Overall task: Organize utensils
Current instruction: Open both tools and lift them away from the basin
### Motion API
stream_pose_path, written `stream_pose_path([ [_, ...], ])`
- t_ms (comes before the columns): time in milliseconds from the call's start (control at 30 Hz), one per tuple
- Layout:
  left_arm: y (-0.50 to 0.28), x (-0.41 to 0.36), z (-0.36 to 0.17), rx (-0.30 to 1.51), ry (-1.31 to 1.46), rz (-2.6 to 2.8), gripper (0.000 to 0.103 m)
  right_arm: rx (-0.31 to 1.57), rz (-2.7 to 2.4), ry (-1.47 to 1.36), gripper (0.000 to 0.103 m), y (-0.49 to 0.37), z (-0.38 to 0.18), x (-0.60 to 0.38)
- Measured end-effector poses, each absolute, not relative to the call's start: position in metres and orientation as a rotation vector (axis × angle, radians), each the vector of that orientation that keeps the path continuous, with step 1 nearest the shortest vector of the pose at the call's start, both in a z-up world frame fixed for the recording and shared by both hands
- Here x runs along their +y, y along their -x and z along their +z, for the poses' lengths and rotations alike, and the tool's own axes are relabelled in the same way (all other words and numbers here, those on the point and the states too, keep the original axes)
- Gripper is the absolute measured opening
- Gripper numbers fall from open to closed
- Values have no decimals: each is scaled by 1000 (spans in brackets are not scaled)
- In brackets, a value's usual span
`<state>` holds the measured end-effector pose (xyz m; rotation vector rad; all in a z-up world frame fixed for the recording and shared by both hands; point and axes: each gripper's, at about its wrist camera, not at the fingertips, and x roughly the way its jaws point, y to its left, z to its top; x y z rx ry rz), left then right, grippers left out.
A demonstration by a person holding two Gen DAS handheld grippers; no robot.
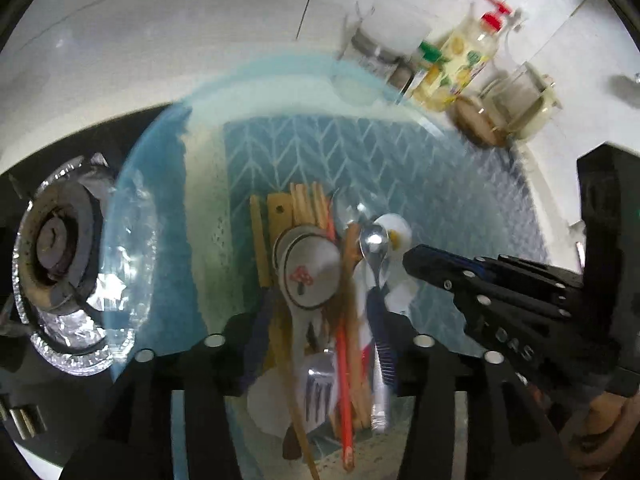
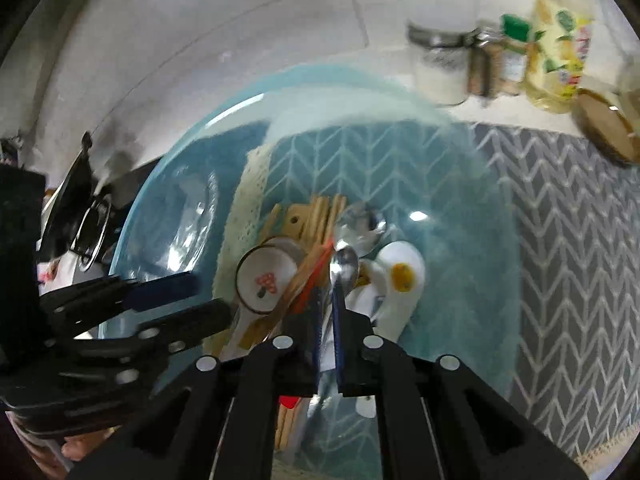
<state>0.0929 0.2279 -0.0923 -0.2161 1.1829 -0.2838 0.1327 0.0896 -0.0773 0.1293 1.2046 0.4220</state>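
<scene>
You're hovering both grippers over the utensils (image 1: 320, 280) heaped in the blue bowl (image 2: 168, 184) on the tabletop. Left gripper (image 1: 316, 344) fingers are spread, empty; right gripper (image 2: 328, 344) fingers are pressed together. Next, pick one piece, perhaps the steel spoon (image 2: 344, 268).

White glossy wall tiles (image 2: 224, 40) rose behind a pale countertop (image 1: 200, 80), catching bright glare spots from overhead light. A grey chevron-patterned mat (image 2: 568, 240) covered the counter's right part. To the left sat a black gas stove (image 1: 24, 380), its burner (image 1: 52, 240) ringed with crinkled foil. Along the wall stood a clamp-lid jar (image 2: 440, 64), spice bottles (image 2: 512, 56) and an oil bottle (image 2: 560, 44), all blurred.
</scene>
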Motion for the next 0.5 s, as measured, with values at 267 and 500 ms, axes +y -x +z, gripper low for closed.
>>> stream_pose_path([
  [267,-49,233,12,918,129,-124,89,900,424,-58,5,-100,33,66],
  [500,28,206,85,721,57,77,99,678,481,0,66,-29,110,30],
])
